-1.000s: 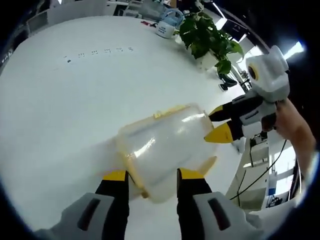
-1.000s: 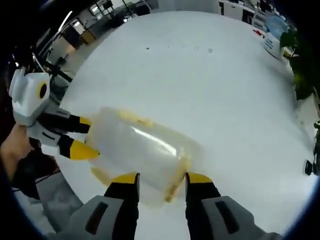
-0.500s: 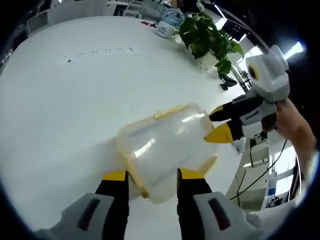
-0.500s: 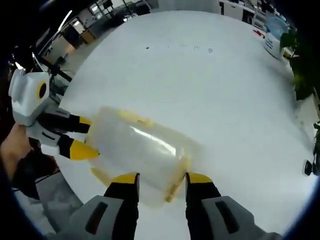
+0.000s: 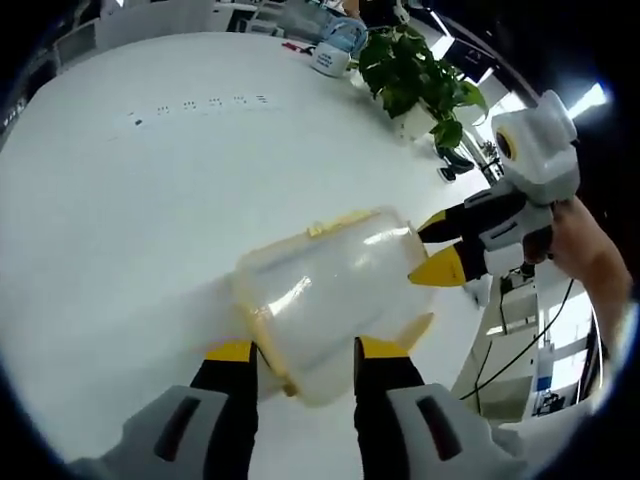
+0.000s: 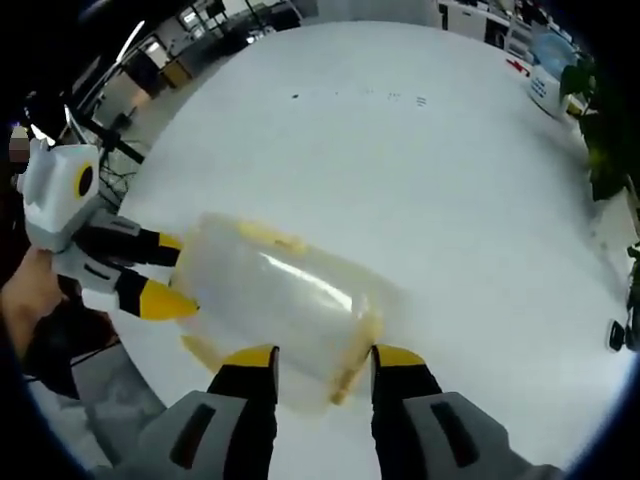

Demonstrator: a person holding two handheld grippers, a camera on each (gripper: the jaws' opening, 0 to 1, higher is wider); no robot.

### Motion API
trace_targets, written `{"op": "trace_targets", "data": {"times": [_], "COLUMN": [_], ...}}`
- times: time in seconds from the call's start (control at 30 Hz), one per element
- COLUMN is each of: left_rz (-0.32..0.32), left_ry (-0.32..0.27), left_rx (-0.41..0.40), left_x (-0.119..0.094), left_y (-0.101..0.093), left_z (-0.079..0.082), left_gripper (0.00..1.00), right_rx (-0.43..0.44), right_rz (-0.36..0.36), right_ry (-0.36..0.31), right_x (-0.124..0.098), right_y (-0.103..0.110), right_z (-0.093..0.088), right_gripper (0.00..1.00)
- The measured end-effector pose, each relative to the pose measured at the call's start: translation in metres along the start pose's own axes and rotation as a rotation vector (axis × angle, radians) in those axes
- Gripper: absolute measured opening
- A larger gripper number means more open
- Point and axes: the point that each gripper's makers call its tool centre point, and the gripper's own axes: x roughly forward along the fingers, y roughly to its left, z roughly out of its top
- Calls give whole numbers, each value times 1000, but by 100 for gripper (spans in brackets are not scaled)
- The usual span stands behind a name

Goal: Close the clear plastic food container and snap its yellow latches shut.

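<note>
Box: the clear container (image 5: 325,290) lies on the white desk (image 5: 120,200), near its edge.
Left claw (image 5: 298,352): part open, jaws around one end, likely to steady it.
Right claw (image 6: 318,358): part open around the other end.
Latches: a yellow latch (image 5: 338,222) looks flat; I can't tell the others.

The clear plastic food container (image 5: 325,290) with yellow latches (image 5: 340,222) is lying, lid down, on the white desk (image 5: 130,200).
</note>
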Motion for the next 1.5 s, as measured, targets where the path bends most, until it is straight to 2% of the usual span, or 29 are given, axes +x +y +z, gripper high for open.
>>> {"op": "trace_targets", "data": {"times": [1.5], "left_rz": [2], "left_ry": [4], "left_rx": [-7], "left_x": [-1], "left_y": [0], "left_z": [0], "left_gripper": [39], "right_rx": [-30], "right_rz": [1], "right_ry": [-1], "right_x": [-1], "right_y": [1], "right_z": [0], "right_gripper": [39]}}
